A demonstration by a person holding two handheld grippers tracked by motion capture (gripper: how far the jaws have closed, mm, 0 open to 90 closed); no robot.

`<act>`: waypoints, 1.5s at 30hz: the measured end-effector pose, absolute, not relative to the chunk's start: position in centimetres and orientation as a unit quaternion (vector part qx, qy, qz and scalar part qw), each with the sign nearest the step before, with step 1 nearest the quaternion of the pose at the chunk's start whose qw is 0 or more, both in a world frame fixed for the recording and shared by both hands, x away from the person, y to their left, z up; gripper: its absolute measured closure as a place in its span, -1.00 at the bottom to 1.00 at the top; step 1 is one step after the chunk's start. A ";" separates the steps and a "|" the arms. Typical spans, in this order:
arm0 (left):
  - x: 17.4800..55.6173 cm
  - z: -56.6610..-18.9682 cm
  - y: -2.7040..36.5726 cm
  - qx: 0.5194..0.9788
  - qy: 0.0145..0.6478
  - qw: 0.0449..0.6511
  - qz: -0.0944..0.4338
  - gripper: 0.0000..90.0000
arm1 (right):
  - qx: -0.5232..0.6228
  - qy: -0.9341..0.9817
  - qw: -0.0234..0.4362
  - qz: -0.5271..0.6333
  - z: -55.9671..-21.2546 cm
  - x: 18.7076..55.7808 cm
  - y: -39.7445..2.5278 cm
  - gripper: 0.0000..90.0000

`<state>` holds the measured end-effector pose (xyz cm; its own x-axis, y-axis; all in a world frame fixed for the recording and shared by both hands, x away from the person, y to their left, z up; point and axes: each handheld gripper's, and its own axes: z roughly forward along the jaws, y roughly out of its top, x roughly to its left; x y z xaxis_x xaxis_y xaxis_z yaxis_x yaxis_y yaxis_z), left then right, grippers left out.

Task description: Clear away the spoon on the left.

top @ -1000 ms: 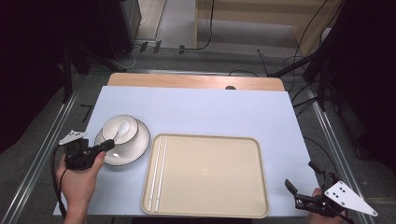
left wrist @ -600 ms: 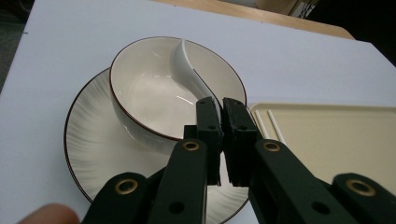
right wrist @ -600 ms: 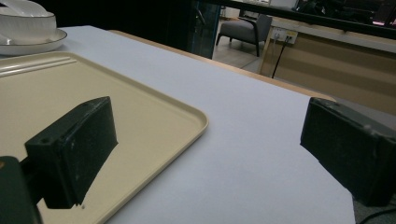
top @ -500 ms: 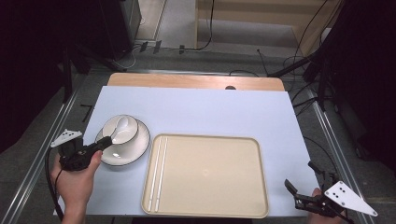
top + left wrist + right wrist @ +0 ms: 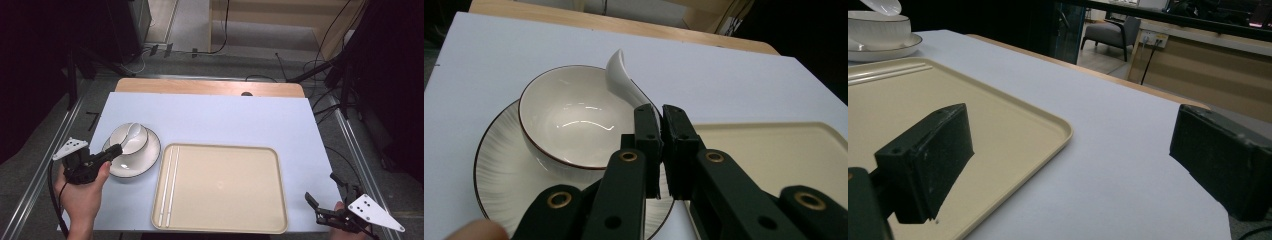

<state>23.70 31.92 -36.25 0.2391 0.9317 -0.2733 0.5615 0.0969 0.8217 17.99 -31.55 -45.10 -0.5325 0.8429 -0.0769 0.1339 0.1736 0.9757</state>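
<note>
In the high view the left gripper [image 5: 116, 149] sits at the near left of the surface [image 5: 215, 120], its tips over the near rim of the plate [image 5: 145, 162], pointing toward about two o'clock. The bowl [image 5: 127, 141] stands on that plate, and the white spoon [image 5: 134, 131] rests in it with its handle leaning over the bowl's right edge. In the left gripper view the two black jaws are pressed almost together with only a thin slit between them and nothing visibly caught there; the spoon [image 5: 624, 80] lies just beyond the tips at twelve o'clock, its handle running down toward them, though whether it touches them cannot be told. The bowl [image 5: 569, 120] is at about ten o'clock from the tips, close by, with the plate [image 5: 499, 170] beneath it. The beige tray [image 5: 225, 185] lies just right of the plate, at three o'clock from the left gripper, and carries a pair of pale chopsticks [image 5: 167, 185] along its left edge. The right gripper [image 5: 320, 205] hangs at the near right corner of the surface, well apart from the bowl, jaws spread wide and holding nothing; in its own view the tray [image 5: 1013, 125] lies beneath its left jaw.
</note>
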 end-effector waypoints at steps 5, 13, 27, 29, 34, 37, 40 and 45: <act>23.7 -36.2 31.6 0.644 0.576 0.462 0.199 0.93 | 0.355 0.690 0.330 0.537 -45.1 18.0 -31.6 -0.92; 23.6 -36.1 30.9 0.648 0.567 0.471 0.194 0.93 | 0.355 0.691 0.330 0.537 -45.1 18.0 -31.6 -0.92; 23.9 -37.4 28.2 0.659 0.546 0.487 0.172 0.93 | 0.355 0.691 0.330 0.536 -45.1 18.0 -31.6 -0.92; 24.0 -37.6 27.5 0.665 0.542 0.485 0.168 0.93 | 0.356 0.691 0.330 0.536 -45.1 18.0 -31.6 -0.92; 24.2 -38.5 26.0 0.677 0.533 0.482 0.159 0.93 | 0.354 0.692 0.330 0.536 -45.1 18.0 -31.6 -0.92; 24.3 -39.0 25.3 0.683 0.530 0.478 0.155 0.93 | 0.355 0.691 0.331 0.536 -45.1 18.0 -31.6 -0.92; 24.4 -39.3 24.6 0.688 0.527 0.476 0.152 0.93 | 0.355 0.691 0.331 0.536 -45.1 18.0 -31.6 -0.92; 24.5 -39.9 23.7 0.692 0.524 0.473 0.151 0.93 | 0.355 0.691 0.331 0.536 -45.1 18.0 -31.6 -0.92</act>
<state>24.48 23.69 -39.93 0.4060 0.8678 -0.2867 0.5816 -0.0034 0.8135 17.98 -31.61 -45.09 -0.5298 0.8446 -0.0772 0.1359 0.1744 0.9753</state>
